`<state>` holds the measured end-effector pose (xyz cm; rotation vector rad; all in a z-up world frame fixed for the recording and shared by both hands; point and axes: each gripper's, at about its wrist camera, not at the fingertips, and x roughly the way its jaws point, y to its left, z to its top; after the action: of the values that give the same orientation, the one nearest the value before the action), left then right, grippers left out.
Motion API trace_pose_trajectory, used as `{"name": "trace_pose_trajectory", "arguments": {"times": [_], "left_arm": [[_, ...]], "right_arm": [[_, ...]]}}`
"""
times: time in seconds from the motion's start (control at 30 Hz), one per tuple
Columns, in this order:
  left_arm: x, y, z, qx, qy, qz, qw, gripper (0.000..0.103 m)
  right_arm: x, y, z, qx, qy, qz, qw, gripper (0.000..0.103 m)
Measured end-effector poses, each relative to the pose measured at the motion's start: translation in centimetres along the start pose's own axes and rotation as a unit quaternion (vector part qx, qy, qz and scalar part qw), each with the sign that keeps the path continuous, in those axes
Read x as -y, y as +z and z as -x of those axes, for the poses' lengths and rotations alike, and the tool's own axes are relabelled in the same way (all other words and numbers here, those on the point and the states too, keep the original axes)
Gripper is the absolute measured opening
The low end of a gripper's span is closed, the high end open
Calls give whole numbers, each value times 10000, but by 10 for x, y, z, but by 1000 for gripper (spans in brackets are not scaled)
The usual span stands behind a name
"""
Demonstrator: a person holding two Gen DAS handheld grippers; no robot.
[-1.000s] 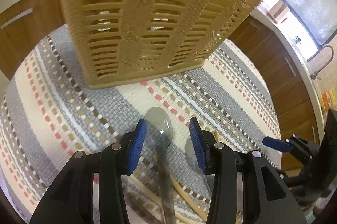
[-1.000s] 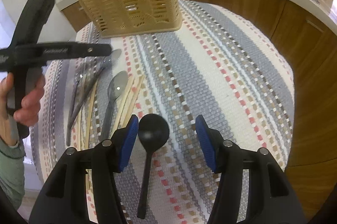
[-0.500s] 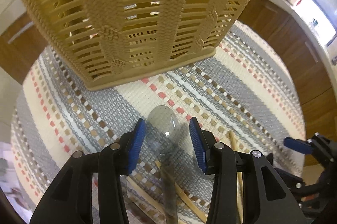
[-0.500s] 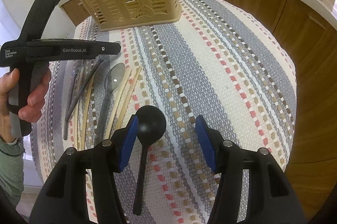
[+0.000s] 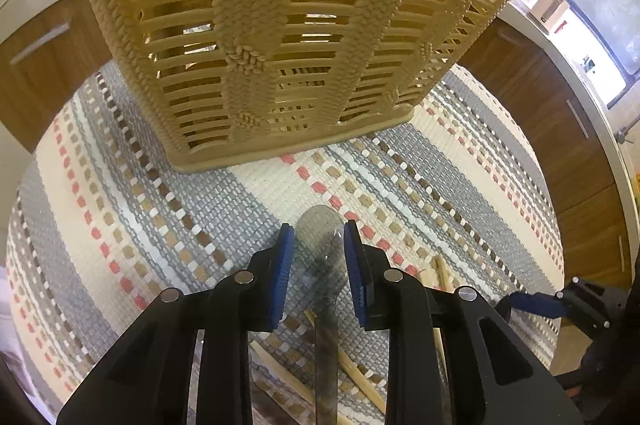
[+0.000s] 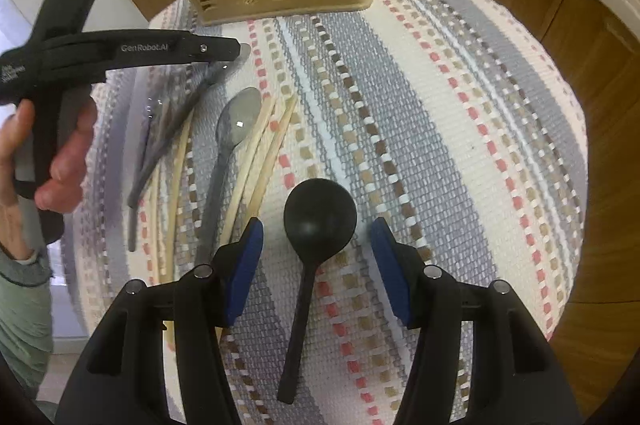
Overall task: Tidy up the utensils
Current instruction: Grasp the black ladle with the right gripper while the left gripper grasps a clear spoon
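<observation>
Closing on a clear spoon, with a black one waiting between wide jaws.

Seen from the left wrist, the left gripper (image 5: 318,245) points steeply down at the striped woven mat (image 5: 120,225), its blue pads narrowing around the bowl of a translucent grey plastic spoon (image 5: 322,245); the bowl sits between the pads, with thin gaps still visible on both sides. Its handle runs back under the gripper, crossing pale wooden chopsticks (image 5: 360,381). A tan slatted basket (image 5: 280,25) stands just beyond. Seen from the right wrist, the right gripper (image 6: 316,249) hangs with fingers spread well apart over a matte black spoon (image 6: 318,217), whose round bowl lies between the tips, touching neither. A second grey spoon (image 6: 236,125) lies left among chopsticks.
</observation>
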<state>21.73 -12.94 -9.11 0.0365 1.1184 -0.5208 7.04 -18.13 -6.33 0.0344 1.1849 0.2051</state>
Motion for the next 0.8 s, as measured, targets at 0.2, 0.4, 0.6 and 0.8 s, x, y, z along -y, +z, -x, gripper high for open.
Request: {"name": "trace_pose_trajectory", "arguments": {"times": [0.2, 0.4, 0.6, 0.8], "left_arm": [[0, -3, 2, 113, 23, -202, 9997, 24], [-10, -10, 20, 360, -230, -154, 9990, 10], [-22, -15, 35, 348, -392, -192, 9984, 0], [-33, -20, 31, 233, -651, -15, 9976, 6]], "right_arm": [[-16, 7, -6, -78, -556, 239, 9981, 35], [-22, 9, -5, 35, -572, 231, 9981, 35], [-31, 0, 14, 327, -613, 330, 9970, 35], [-14, -4, 16, 315, -417, 200, 9984, 35]]}}
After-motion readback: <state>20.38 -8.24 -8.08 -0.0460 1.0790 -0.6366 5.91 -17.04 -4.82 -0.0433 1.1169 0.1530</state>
